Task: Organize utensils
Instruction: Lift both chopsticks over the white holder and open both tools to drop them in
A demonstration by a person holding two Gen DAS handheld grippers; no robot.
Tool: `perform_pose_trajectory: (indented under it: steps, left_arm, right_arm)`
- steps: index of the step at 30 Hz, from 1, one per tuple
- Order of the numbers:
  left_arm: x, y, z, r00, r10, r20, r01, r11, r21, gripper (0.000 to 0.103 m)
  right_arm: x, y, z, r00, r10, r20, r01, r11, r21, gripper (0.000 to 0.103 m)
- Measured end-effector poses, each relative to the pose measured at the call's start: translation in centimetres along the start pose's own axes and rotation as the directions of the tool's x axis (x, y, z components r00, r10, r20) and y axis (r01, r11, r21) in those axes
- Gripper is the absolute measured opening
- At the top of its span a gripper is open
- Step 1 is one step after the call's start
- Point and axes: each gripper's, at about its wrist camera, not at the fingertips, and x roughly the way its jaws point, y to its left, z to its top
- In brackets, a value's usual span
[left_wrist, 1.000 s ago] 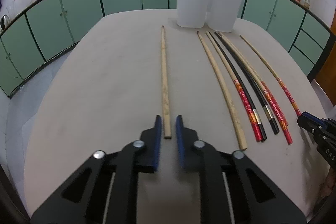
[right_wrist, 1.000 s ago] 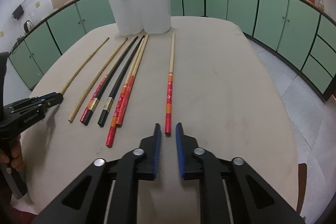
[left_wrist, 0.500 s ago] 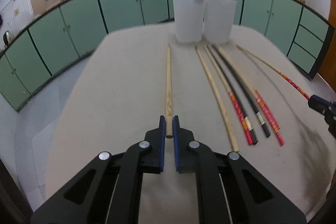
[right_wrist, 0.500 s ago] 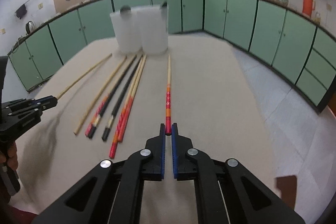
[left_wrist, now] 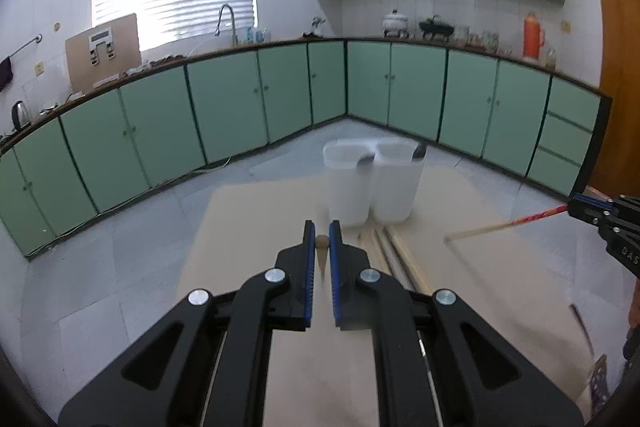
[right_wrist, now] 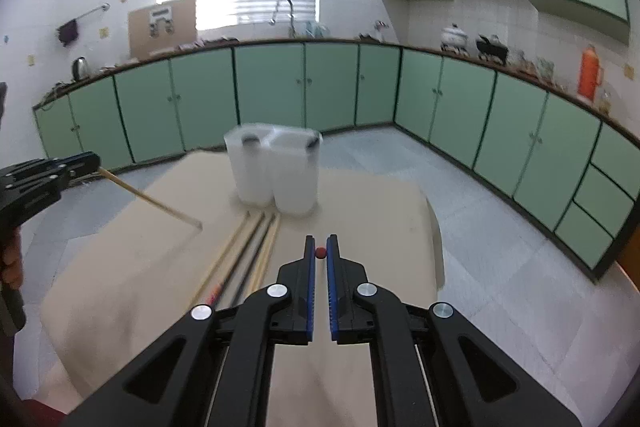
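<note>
Fingers of the left gripper (left_wrist: 322,241) are closed on the butt end of a plain pale wooden chopstick (right_wrist: 154,200), its free tip angling down toward the beige bench (right_wrist: 380,211). Fingers of the right gripper (right_wrist: 320,253) are closed on the red end of a red-and-orange banded wooden chopstick (left_wrist: 516,222), likewise slanting down. Each end grip leaves the long shaft free, presumably for tip-first entry into the two translucent white plastic holders (right_wrist: 276,167) at the far end. Four remaining chopsticks (right_wrist: 250,247) lie side by side on the bench near the holders.
</note>
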Motion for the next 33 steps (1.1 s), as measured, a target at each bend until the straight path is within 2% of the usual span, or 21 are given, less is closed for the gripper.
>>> perform_pose_trajectory:
  steps: [7, 15, 19, 24, 28, 33]
  left_arm:
    - [0.8, -0.5, 3.1, 0.997, -0.075, 0.025, 0.075, 0.997, -0.013, 0.006]
    - [1.5, -0.1, 4.8, 0.992, -0.124, 0.025, 0.124, 0.992, -0.024, 0.006]
    - [1.2, 0.3, 6.5, 0.989, -0.129, 0.065, 0.131, 0.991, -0.024, 0.006]
    - [0.1, 0.4, 10.1, 0.979, -0.135, 0.155, 0.139, 0.99, -0.019, 0.006]
    - [0.2, 0.0, 14.1, 0.963, -0.127, 0.239, 0.134, 0.991, -0.013, 0.006]
    - [2.6, -1.2, 17.4, 0.955, -0.101, 0.28, 0.107, 0.994, -0.007, 0.006]
  right_arm:
    - [1.1, -0.6, 5.0, 0.995, 0.099, -0.012, -0.099, 0.995, -0.016, 0.005]
    - [2.6, -1.1, 7.9, 0.987, 0.159, -0.032, -0.159, 0.987, -0.001, 0.005]
    - [2.1, -1.6, 10.3, 0.982, 0.187, 0.007, -0.187, 0.982, 0.004, 0.005]
    - [1.3, -2.1, 14.3, 0.972, 0.217, 0.088, -0.217, 0.976, 0.0, 0.005]
    - [1.5, -2.3, 18.0, 0.966, 0.213, 0.144, -0.215, 0.977, -0.004, 0.005]
    - [3.3, -2.3, 20.8, 0.968, 0.175, 0.182, -0.174, 0.985, -0.02, 0.005]
